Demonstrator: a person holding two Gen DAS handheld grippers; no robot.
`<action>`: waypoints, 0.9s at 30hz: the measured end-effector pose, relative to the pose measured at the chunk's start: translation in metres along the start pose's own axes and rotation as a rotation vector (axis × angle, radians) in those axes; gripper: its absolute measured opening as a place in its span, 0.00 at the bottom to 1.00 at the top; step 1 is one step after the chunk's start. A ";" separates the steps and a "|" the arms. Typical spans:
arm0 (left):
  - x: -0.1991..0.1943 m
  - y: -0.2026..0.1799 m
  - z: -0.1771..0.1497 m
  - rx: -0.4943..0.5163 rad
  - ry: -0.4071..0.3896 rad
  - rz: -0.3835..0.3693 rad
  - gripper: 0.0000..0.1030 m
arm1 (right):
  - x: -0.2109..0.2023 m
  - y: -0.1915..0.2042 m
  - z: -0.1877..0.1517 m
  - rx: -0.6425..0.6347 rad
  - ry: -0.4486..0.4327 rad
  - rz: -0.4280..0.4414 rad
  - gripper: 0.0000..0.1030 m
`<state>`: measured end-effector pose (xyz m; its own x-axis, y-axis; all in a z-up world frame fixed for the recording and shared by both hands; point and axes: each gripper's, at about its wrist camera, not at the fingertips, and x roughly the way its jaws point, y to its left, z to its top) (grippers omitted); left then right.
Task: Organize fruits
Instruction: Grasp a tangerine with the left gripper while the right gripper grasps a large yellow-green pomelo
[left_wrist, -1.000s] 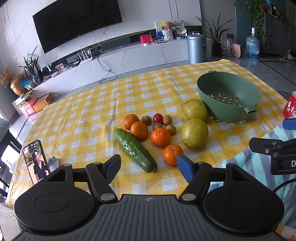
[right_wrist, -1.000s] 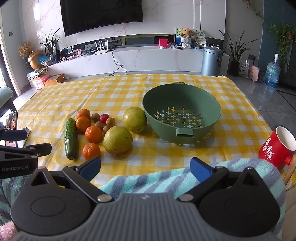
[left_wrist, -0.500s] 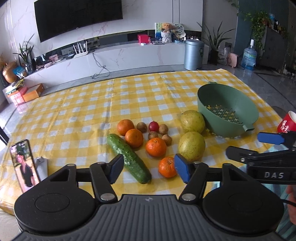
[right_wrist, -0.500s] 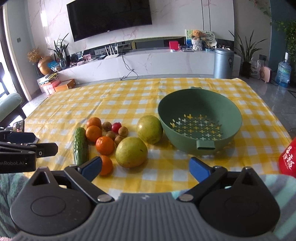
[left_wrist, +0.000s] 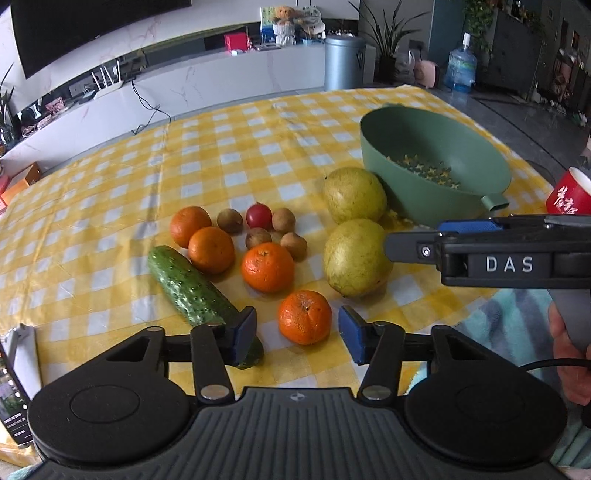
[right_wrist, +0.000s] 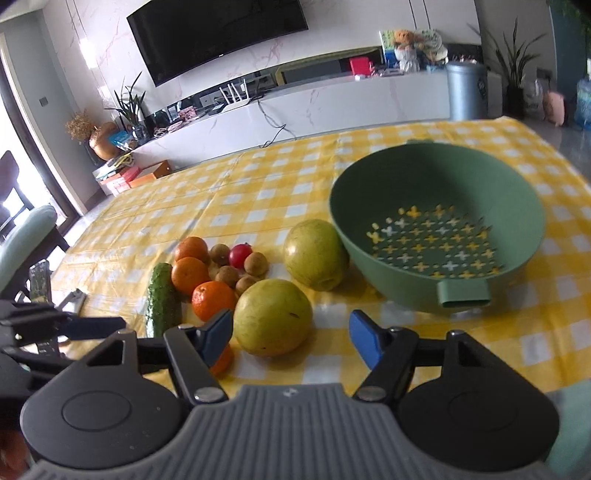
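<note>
On the yellow checked tablecloth lie several oranges, a cucumber (left_wrist: 188, 284), small brown fruits around a red one (left_wrist: 258, 216), and two large yellow-green fruits. An empty green colander bowl (left_wrist: 406, 199) stands to their right. My left gripper (left_wrist: 297, 336) hovers at the nearest orange (left_wrist: 304, 316); its jaws are closing, with the orange between them and gaps on both sides. My right gripper (right_wrist: 291, 336) sits at the nearer yellow-green fruit (right_wrist: 273, 315), jaws closing and the right pad clear of it. The bowl (right_wrist: 436, 177) is just beyond, to the right.
A red mug (left_wrist: 569, 195) stands at the table's right edge. A phone (right_wrist: 40, 280) leans on a stand at the left. A striped towel (left_wrist: 509, 325) covers the near right edge. A TV console and a metal bin (left_wrist: 343, 59) stand behind the table.
Both grippers have moved forward and down toward the fruit, and both pairs of jaws have narrowed. The right gripper now reaches into the left wrist view beside the yellow-green fruit.
</note>
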<state>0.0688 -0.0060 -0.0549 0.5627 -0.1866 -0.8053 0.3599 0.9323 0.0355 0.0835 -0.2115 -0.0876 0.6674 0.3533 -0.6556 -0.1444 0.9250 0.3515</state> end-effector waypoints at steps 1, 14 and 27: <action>0.005 0.000 0.000 0.001 0.004 0.001 0.58 | 0.006 -0.002 -0.001 0.009 0.001 0.008 0.66; 0.043 -0.004 0.001 0.037 0.077 0.018 0.66 | 0.052 -0.020 0.001 0.219 0.103 0.096 0.66; 0.059 -0.005 0.002 0.027 0.075 0.010 0.60 | 0.069 -0.013 -0.003 0.207 0.126 0.092 0.66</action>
<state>0.1020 -0.0221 -0.1016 0.5093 -0.1522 -0.8470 0.3752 0.9251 0.0593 0.1292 -0.1986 -0.1396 0.5604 0.4610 -0.6881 -0.0389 0.8445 0.5341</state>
